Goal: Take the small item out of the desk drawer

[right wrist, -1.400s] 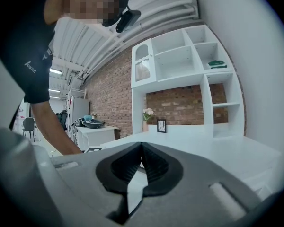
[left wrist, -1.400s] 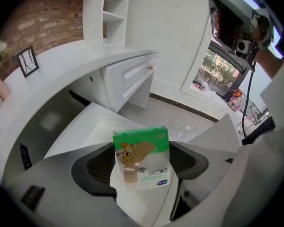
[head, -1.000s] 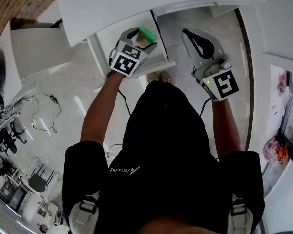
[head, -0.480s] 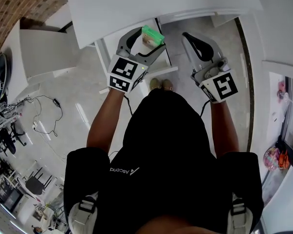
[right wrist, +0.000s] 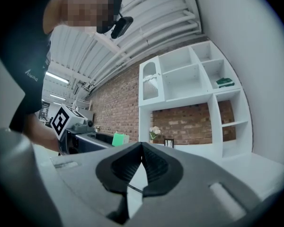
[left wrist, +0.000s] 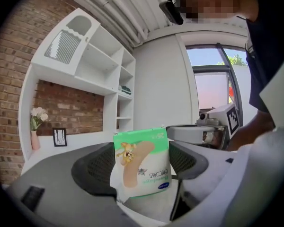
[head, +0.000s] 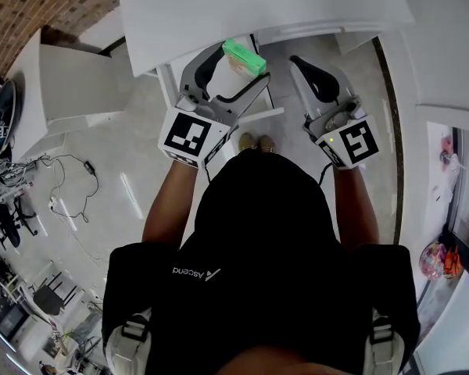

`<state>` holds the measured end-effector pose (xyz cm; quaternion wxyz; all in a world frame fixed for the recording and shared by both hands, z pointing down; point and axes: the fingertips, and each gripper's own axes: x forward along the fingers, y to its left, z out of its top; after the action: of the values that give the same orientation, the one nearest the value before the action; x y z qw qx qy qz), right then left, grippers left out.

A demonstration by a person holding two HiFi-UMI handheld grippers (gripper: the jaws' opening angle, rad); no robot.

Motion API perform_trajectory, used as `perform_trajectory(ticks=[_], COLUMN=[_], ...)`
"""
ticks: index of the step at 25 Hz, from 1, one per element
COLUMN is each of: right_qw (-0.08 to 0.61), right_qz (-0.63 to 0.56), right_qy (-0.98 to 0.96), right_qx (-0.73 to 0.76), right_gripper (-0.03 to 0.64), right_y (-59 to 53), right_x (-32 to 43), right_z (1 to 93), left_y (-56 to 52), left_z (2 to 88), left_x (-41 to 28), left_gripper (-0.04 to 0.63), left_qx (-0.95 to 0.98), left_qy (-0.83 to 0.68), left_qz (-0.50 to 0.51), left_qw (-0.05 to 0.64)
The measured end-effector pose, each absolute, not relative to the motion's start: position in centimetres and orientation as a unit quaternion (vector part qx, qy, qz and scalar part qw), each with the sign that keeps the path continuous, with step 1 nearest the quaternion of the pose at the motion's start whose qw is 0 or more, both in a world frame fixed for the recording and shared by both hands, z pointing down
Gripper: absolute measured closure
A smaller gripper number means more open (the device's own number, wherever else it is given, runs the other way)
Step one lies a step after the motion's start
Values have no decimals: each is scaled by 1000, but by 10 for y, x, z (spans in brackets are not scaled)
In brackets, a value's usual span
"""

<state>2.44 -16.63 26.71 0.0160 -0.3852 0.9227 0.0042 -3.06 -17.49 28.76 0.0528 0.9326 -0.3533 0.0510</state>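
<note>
A small green-and-white plaster box (head: pixel 244 57) is pinched between the jaws of my left gripper (head: pixel 238 69), held in the air at the front edge of the white desk (head: pixel 266 10). In the left gripper view the box (left wrist: pixel 142 167) stands upright between the dark pads (left wrist: pixel 97 171). The open white drawer (head: pixel 259 116) lies below that gripper. To the right, my right gripper (head: pixel 298 62) is shut with nothing in it; its pads (right wrist: pixel 154 167) meet in the right gripper view, where the green box (right wrist: pixel 119 139) shows at the left.
A white shelf unit (right wrist: pixel 189 84) stands against a brick wall with a flower vase (left wrist: pixel 34 131) and a small frame (left wrist: pixel 59 137). A white cabinet (head: pixel 74 84) stands left of the desk. Cables (head: pixel 62 178) trail over the floor at the left.
My left gripper has lifted the green box up out of the drawer and drawn back toward the person. The right gripper has hardly moved.
</note>
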Motion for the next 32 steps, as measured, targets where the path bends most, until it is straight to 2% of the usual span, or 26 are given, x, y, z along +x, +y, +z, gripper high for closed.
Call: perform_trajectory(ticks=[14, 32], right_qw=[45, 46], right_qz=[30, 47], right_qy=[928, 926], right_qx=[-370, -372], right_gripper=[615, 615], right_y=[-140, -126], right_x=[19, 14], right_z=[232, 226], left_y=[-150, -137], left_z=[222, 216], left_x=[-34, -43], left_gripper=[247, 247], left_qx=[927, 925], left_qy=[-374, -381], left_qz=[-6, -2], left_qw=[4, -8])
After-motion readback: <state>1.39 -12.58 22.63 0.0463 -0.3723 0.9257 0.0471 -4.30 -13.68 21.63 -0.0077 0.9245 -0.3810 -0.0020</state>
